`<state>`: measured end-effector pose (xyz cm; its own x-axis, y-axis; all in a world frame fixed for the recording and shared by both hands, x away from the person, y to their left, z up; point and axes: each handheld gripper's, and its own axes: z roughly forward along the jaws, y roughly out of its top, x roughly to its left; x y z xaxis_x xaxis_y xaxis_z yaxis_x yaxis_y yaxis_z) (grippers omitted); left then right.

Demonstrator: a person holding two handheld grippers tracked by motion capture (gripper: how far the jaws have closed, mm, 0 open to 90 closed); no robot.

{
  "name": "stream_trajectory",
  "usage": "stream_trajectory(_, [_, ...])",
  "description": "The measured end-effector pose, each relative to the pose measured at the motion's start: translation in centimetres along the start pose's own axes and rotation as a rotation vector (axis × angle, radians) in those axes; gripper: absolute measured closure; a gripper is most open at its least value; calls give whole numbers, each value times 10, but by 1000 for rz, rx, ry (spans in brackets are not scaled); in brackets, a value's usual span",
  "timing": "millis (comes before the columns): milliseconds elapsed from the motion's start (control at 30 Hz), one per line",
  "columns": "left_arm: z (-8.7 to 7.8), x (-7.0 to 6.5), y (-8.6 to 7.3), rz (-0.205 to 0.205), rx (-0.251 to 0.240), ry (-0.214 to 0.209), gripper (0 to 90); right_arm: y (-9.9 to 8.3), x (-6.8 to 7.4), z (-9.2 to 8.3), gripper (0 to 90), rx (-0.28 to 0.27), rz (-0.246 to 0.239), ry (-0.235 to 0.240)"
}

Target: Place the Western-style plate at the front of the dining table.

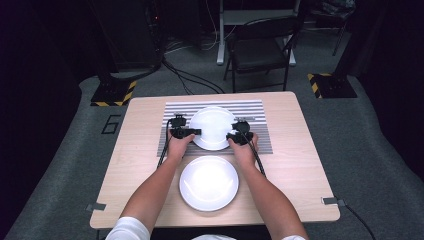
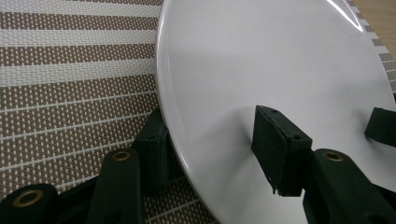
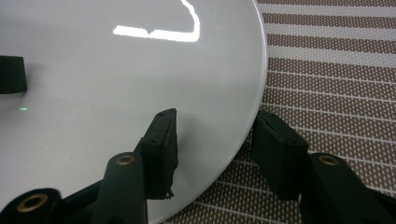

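A white plate lies on a striped placemat at the far middle of the table. My left gripper is at its left rim and my right gripper at its right rim. In the left gripper view the plate has its rim between the jaws of the left gripper. One pad is under the edge and one presses on top. In the right gripper view the plate passes between the jaws of the right gripper. The inner pad rests on it and the outer pad stands just off the rim.
A second white plate sits on the bare wooden table nearer the person, between the forearms. The placemat spreads out under the far plate. A chair stands on the floor beyond the table.
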<state>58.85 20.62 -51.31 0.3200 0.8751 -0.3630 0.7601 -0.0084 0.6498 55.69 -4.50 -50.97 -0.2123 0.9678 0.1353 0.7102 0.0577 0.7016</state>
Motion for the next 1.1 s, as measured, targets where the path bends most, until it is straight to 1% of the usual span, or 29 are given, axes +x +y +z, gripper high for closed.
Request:
stream_trajectory(33, [0, 0, 0, -2, 0, 0, 490, 0, 1, 0, 498, -2, 9, -1])
stream_trajectory(133, [0, 1, 0, -5, 0, -3, 494, 0, 0, 1, 493, 2, 5, 0])
stream_trajectory(200, [0, 1, 0, -5, -1, -5, 497, 0, 0, 1, 493, 1, 14, 3])
stream_trajectory(233, [0, 1, 0, -5, -1, -5, 498, 0, -2, 2, 490, 5, 14, 16])
stream_trajectory(267, [0, 1, 0, -5, -1, -5, 500, 0, -2, 2, 490, 5, 14, 16])
stream_trajectory(300, [0, 1, 0, -8, -3, -7, 499, -1, 0, 2, 508, -5, 3, -12])
stream_trajectory(333, [0, 1, 0, -19, -7, -16, 499, -1, 0, 2, 508, -5, 3, -12])
stream_trajectory(367, [1, 2, 0, -30, -8, -18, 496, -1, 7, 0, 487, -48, -71, -46])
stream_trajectory(400, [1, 2, 0, -30, -8, -18, 505, -1, 7, 0, 487, -48, -71, -46])
stream_trajectory(433, [0, 1, 0, -12, -6, -5, 505, 0, 12, -1, 464, -36, -107, -65])
stream_trajectory(467, [0, 1, 0, -22, -8, -2, 499, 0, 14, -1, 463, -38, -120, -71])
stream_trajectory(533, [0, 1, 0, -25, -6, 4, 512, 0, 13, -1, 464, -46, -120, -71])
stream_trajectory(567, [0, 0, 0, -24, -5, 10, 512, 0, 12, -1, 466, -41, -111, -63])
stream_trajectory(600, [0, 0, 0, -14, -1, 14, 510, 0, 11, 0, 471, -35, -90, -58])
stream_trajectory(633, [0, -1, 0, 0, 1, 24, 503, 0, 9, 0, 473, -27, -80, -49])
stream_trajectory(700, [-1, 0, 0, 13, 4, 36, 504, -1, 6, 1, 473, -20, -67, -42])
stream_trajectory(767, [-1, 1, 0, 4, 3, 33, 516, -3, 3, 2, 473, -25, -47, -27])
stream_trajectory(800, [-1, 1, 1, 13, 6, 33, 519, -3, 3, 2, 475, -27, -35, -23])
stream_trajectory(900, [-2, 2, 1, 15, 6, 41, 526, -3, 2, 2, 477, -25, -37, -16])
stream_trajectory(933, [-2, 2, 1, 24, 8, 47, 532, -3, 2, 2, 478, -26, -38, -16])
stream_trajectory(967, [-3, 2, 1, 24, 10, 71, 546, -2, 1, 1, 478, -21, -33, -14])
stream_trajectory(1000, [-3, 2, 1, 24, 10, 71, 547, -2, 1, 1, 479, -13, -26, -9])
stream_trajectory(1033, [-4, 3, 1, 25, 13, 81, 547, -2, 1, 1, 479, -13, -26, -9])
stream_trajectory(1100, [-4, 4, 1, 16, 8, 76, 563, -3, 0, 1, 479, -12, -18, 2])
